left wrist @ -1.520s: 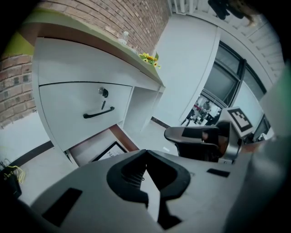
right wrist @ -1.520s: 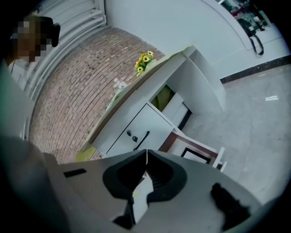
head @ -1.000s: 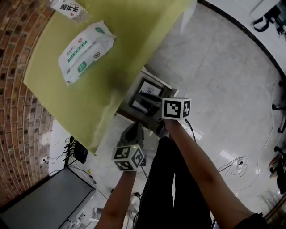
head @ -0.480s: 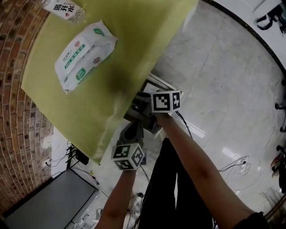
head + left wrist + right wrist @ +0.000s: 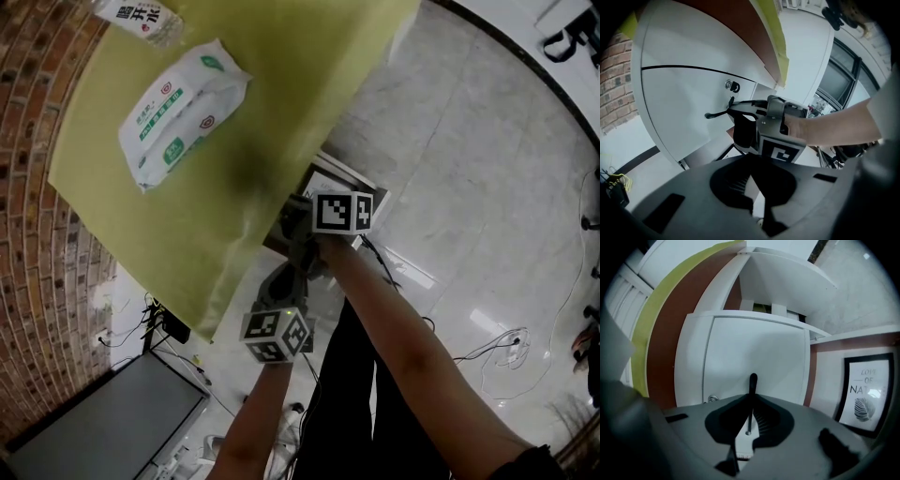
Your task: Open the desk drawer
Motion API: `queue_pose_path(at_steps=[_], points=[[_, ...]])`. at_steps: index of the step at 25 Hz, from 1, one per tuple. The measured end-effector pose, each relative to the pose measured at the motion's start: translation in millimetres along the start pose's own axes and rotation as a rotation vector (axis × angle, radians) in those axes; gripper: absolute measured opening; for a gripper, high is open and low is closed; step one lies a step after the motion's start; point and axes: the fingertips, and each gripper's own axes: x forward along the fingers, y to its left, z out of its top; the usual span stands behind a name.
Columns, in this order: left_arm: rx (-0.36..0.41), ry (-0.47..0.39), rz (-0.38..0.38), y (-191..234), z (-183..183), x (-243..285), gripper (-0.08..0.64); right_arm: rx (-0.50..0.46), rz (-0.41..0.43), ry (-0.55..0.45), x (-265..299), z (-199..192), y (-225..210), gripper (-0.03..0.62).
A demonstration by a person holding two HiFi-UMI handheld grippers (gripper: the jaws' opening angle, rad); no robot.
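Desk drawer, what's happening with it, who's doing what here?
A person holds a gripper in each hand at the white desk drawer under the yellow-green desktop. The right gripper has just been closing its jaws, and the thin black drawer handle sits between them, gripped. The left gripper hangs back below, empty, jaws together. The drawer does not look pulled out yet.

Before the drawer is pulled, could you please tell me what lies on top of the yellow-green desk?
A white-and-green wipes pack lies flat on the desk, and a white-labelled item sits at the picture's top edge, partly out of frame. Anything beneath the pack is covered.
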Motion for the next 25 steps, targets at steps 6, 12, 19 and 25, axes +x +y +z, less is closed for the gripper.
queue_pose_path(at_steps=[6, 12, 19, 25], points=[[-0.014, -0.009, 0.001, -7, -5, -2, 0.009, -0.043, -0.014, -0.016, -4, 0, 1, 0.031], [-0.024, -0.016, 0.011, -6, -10, -5, 0.009, -0.054, -0.022, 0.0, -7, -2, 1, 0.031], [-0.019, -0.023, 0.02, -6, -13, -10, 0.009, -0.065, -0.021, 0.006, -18, -5, 1, 0.031], [-0.016, -0.023, 0.027, -10, -18, -11, 0.009, -0.064, -0.024, 0.004, -31, -7, 0, 0.031]])
